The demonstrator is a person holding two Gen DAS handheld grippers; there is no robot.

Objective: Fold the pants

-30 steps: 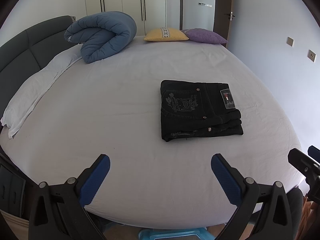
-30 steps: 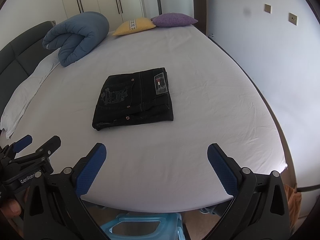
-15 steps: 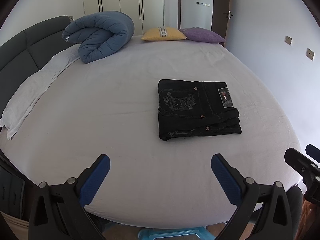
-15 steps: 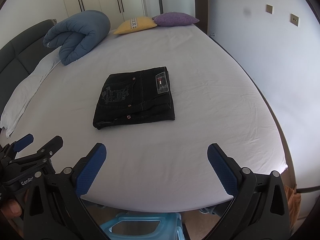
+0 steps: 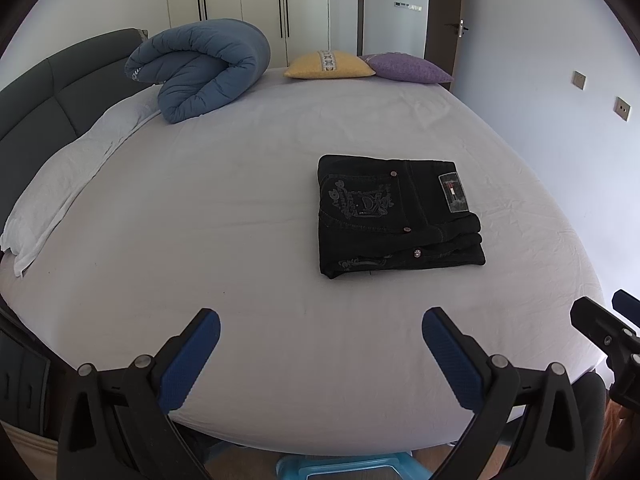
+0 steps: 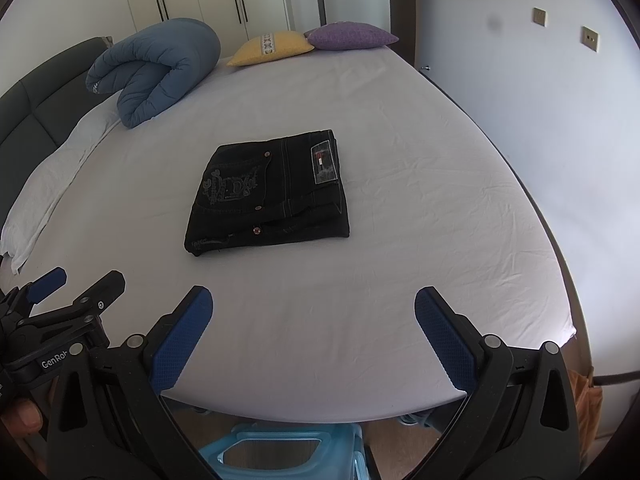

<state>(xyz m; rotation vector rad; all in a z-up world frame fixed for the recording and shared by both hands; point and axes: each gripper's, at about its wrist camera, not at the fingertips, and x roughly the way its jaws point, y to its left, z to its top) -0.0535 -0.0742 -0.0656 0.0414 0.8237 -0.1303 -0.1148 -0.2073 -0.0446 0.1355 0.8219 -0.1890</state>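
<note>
Left wrist view: left tongs spread wide, empty; black folded denim pants at 1 o'clock on white-sheeted bed. Right wrist view: right tongs apart, empty, pants at 11 o'clock, untouched, so folding looks done.

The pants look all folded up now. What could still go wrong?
1. The pants are stacked in loose layers, with the lower ones sticking out at the near edge; a bump might undo them.
2. Both grippers, left and right, hang open near the bed edge. Reaching in again might snag the fold or wrinkle the sheet.
</note>
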